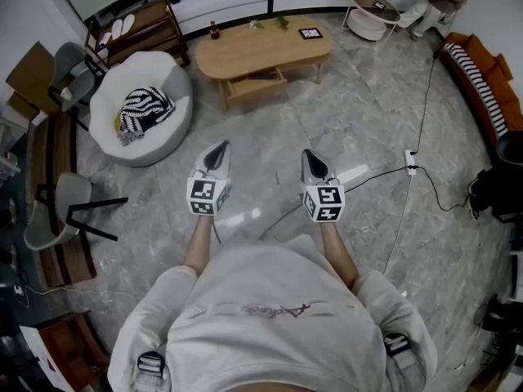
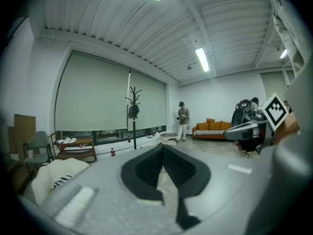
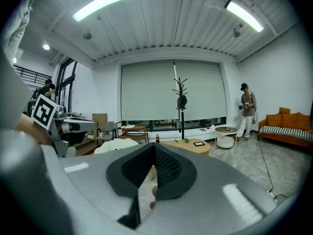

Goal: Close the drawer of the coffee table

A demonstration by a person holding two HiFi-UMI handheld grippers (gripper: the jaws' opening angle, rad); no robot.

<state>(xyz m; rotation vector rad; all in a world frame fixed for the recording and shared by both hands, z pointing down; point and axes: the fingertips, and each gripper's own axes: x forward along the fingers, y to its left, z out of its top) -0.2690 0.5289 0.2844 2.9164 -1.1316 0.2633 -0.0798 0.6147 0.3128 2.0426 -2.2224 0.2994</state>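
Observation:
The oval wooden coffee table [image 1: 265, 47] stands far ahead across the marble floor. Its drawer [image 1: 256, 84] is pulled out on the side facing me. Both grippers are held out low in front of the person's body, well short of the table. My left gripper [image 1: 217, 155] is shut with nothing between its jaws. My right gripper [image 1: 310, 160] is shut and empty too. In the right gripper view the coffee table [image 3: 193, 146] shows just past the closed jaw tips [image 3: 154, 148]. In the left gripper view the closed jaws [image 2: 164, 148] hide the table.
A white beanbag seat [image 1: 167, 80] with a striped cushion sits left of the table. A grey chair [image 1: 69, 211] stands at the left, a power strip [image 1: 411, 163] with its cable lies right, an orange sofa [image 1: 482, 80] at far right. A person [image 3: 248, 109] stands by a round side table [image 3: 226, 130].

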